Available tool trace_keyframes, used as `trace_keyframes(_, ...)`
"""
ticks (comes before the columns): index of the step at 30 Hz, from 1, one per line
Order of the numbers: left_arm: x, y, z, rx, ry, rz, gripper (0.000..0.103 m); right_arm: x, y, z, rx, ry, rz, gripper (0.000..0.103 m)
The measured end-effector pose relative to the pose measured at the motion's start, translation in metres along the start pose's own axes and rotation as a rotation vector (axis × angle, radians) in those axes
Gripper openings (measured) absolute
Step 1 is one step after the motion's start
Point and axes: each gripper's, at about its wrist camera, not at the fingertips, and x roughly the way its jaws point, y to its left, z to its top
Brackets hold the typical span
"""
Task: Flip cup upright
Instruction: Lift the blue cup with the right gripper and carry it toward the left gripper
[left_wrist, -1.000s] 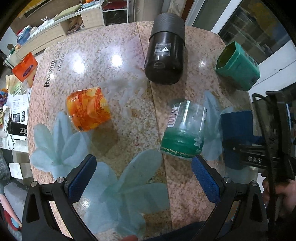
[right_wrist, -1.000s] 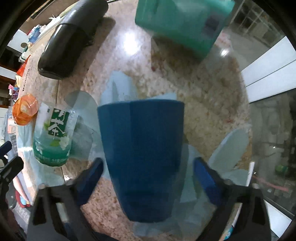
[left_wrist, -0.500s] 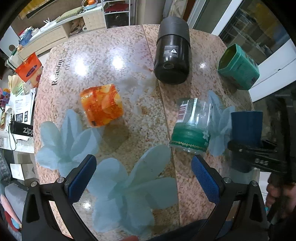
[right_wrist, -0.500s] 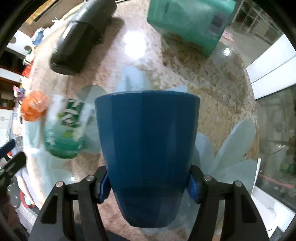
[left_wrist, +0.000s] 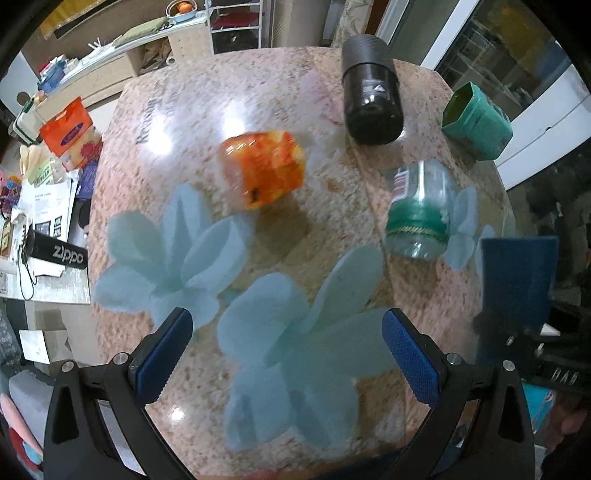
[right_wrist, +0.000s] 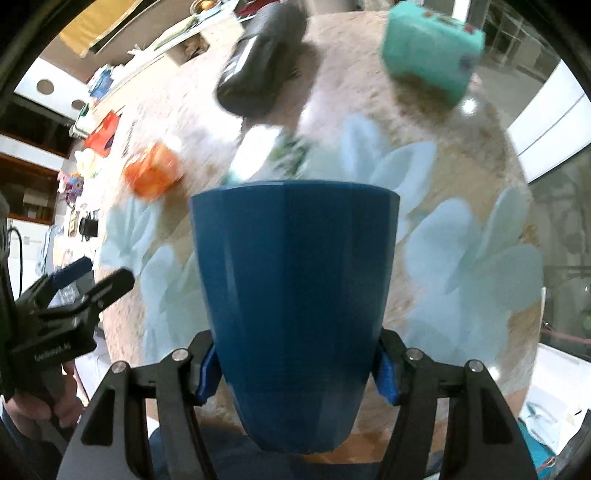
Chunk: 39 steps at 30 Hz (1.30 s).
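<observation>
Right gripper (right_wrist: 295, 373): jaws closed on the narrow lower part of the blue cup (right_wrist: 295, 302), one blue pad on each side; the cup fills the middle of the right wrist view.
Blue cup: wide rim toward 12 o'clock, narrow closed end toward 6 o'clock between the jaws; it is held over the desk (right_wrist: 461, 155) edge, and whether it touches the top cannot be told. In the left wrist view it shows blurred at 3 o'clock (left_wrist: 517, 284), with the right gripper's black frame below it.
Left gripper (left_wrist: 288, 354): jaws wide apart, holding nothing, above the flower print at the near desk edge; in the right wrist view it shows at 9 o'clock (right_wrist: 92, 275), with a hand (right_wrist: 40, 402) on its grip.
Clear cup (left_wrist: 417, 210): lies on its side with a green band, just past the left jaws toward 1 o'clock, near the blue cup.
Orange cup (left_wrist: 264, 168): lies on its side toward 12 o'clock from the left jaws, well apart from the clear cup, blurred.
Black cup (left_wrist: 371, 98): lies on its side at the far part of the desk, base toward the camera.
Green cup (left_wrist: 476, 123): lies on its side at the desk's far right edge, mouth facing left.
Desk: speckled pink stone look with pale blue flowers.
Beyond the desk: cluttered surface at 9 o'clock with an orange packet (left_wrist: 70, 127) and a black Zippo case (left_wrist: 55, 251).
</observation>
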Motion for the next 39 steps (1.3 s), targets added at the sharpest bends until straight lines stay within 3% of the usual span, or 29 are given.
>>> trace_keyframes(8, 0.001, 0.039, -0.024, -0.03, 0.008, -0.018, 0.103, 0.048, 0.039, 0.002, -0.024, 0.048, 0.006, 0.064)
trace_keyframes(17, 0.016, 0.064, -0.039, -0.037, 0.055, -0.027, 0.103, 0.085, 0.061, 0.005, -0.059, 0.085, -0.099, 0.064)
trace_keyframes(21, 0.021, 0.065, -0.04, -0.003, 0.042, 0.015, 0.103, 0.101, 0.069, 0.011, -0.052, 0.102, -0.115, 0.064)
trace_keyframes(34, 0.031, 0.078, -0.048, -0.039, 0.075, -0.029, 0.103, 0.125, 0.086, 0.019, -0.085, 0.111, -0.18, 0.064)
trace_keyframes(36, 0.031, 0.08, -0.049, -0.045, 0.078, -0.037, 0.103, 0.125, 0.086, 0.017, -0.084, 0.109, -0.172, 0.066)
trace_keyframes(38, 0.03, 0.08, -0.048, -0.048, 0.079, -0.041, 0.103, 0.124, 0.085, 0.017, -0.081, 0.102, -0.17, 0.085)
trace_keyframes(39, 0.03, 0.08, -0.049, -0.048, 0.078, -0.041, 0.103, 0.123, 0.087, 0.016, -0.081, 0.09, -0.176, 0.087)
